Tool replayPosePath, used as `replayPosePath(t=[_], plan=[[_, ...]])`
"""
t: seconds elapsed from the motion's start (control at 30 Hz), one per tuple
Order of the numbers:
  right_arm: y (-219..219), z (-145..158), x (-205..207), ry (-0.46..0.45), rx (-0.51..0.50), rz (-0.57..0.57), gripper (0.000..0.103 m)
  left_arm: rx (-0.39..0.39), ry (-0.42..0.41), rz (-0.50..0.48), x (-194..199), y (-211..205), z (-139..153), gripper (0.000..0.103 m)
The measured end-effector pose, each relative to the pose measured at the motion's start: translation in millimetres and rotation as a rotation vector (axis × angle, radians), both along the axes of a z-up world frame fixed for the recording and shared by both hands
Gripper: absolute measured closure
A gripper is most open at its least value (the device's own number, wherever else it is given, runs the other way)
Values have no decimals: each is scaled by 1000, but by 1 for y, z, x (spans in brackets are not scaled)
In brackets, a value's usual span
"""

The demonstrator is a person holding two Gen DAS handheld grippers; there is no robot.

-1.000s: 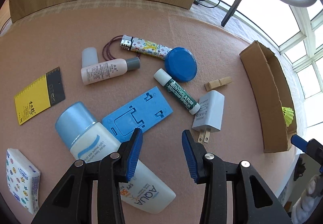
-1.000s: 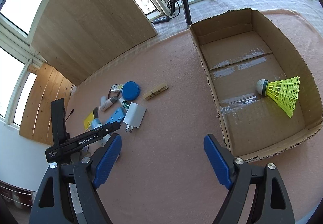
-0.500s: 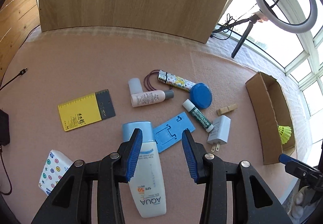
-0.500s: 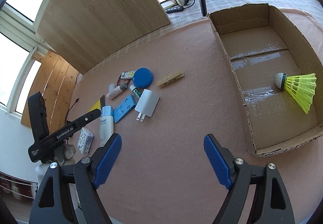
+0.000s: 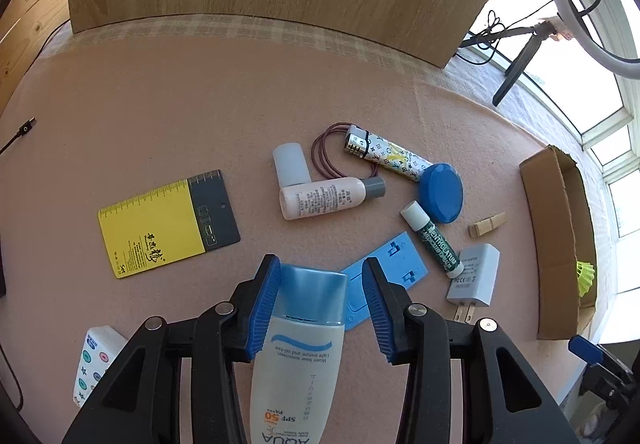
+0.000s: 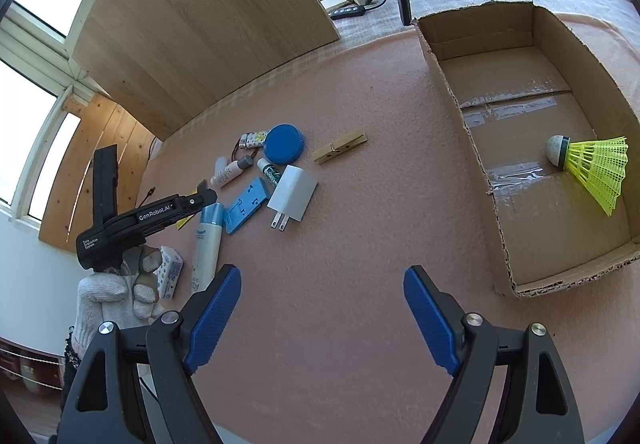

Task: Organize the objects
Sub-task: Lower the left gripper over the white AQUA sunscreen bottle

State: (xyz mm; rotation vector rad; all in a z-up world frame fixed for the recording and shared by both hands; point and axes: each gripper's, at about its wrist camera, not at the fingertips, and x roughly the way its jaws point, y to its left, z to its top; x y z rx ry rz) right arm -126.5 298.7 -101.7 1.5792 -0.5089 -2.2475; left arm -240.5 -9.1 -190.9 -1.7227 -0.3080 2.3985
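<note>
Pink felt covers the table [image 5: 168, 92], and most of the clutter lies toward its left side as the right wrist view shows it. Farthest left there, a white tissue pack [image 5: 94, 364] sits near the front edge, and a yellow ruler card [image 5: 160, 222] lies behind it. Next comes the sunscreen bottle [image 5: 302, 340], lying flat with its pale blue cap pointing away from the front edge. A second ago the left gripper [image 5: 320, 300] hovered with the bottle off to one side of its fingers; it has since shifted over, and the bottle's cap now lies between the blue pads. The jaws stand at a middling width with a slim gap on each side of the cap, so nothing is gripped yet. That suggests the sunscreen is the next pick, and closing on it is what remains.

Just right of the bottle lie a blue phone stand [image 5: 384, 276], a pink lotion bottle [image 5: 328, 198], a patterned lighter [image 5: 386, 158], a blue round lid [image 5: 440, 192], a Mentholatum lip balm [image 5: 434, 246], a white charger [image 5: 474, 278] and a wooden clothespin [image 5: 486, 224].

Toward the right edge the cardboard box [image 6: 496, 212] holds only a yellow shuttlecock [image 6: 592, 164], so the sorting looks barely begun. The right gripper [image 6: 322, 318] has hardly moved, wide apart and empty over bare felt near the box.
</note>
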Motion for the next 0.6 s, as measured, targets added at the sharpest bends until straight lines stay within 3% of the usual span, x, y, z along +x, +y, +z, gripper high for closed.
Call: replayPosePath(t=[0.17, 0.33, 0.47, 0.6], plan=[[-6, -2, 1, -2, -3, 16, 22, 3, -3, 13, 21, -2, -7, 57], [-15, -6, 0, -14, -9, 42, 22, 57, -13, 11, 49, 3, -10, 57], [-27, -11, 0, -26, -14, 73, 23, 114, -41, 3, 74, 9, -13, 40], [-37, -17, 2, -38, -22, 98, 22, 112, -7, -16, 99, 3, -5, 35]])
